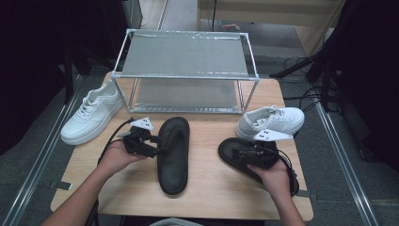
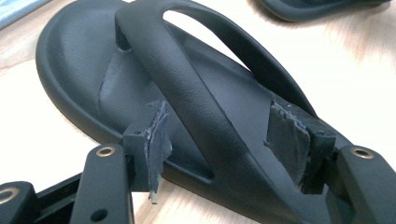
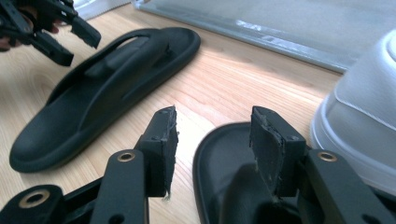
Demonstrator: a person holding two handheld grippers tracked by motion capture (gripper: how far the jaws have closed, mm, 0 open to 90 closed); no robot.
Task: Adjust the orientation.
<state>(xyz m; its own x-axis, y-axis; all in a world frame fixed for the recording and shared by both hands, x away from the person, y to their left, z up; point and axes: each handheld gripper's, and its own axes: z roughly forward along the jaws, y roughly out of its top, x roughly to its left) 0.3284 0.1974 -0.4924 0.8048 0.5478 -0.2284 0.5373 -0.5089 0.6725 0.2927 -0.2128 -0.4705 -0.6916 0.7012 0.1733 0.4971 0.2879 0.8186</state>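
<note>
Black foam flip-flop sandal [image 1: 173, 155] lies lengthwise just in front of the metal-framed two-tier rack [image 1: 184, 70], toe toward the rack, long axis running away from the person. Left gripper [image 1: 155, 149] sits against its left edge, jaws spread wide astride the strap [image 2: 187, 84], pads not yet pressing, nothing held. Right gripper [image 3: 212, 140] stands half open and empty over the toe rim of a second black sandal [image 3: 224, 177], right of the first and near a white leather sneaker [image 1: 270, 121].

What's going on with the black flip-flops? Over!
Left tool open, straddling left flip-flop strap. Right tool open over right flip-flop edge. White sneaker close beside.
</note>
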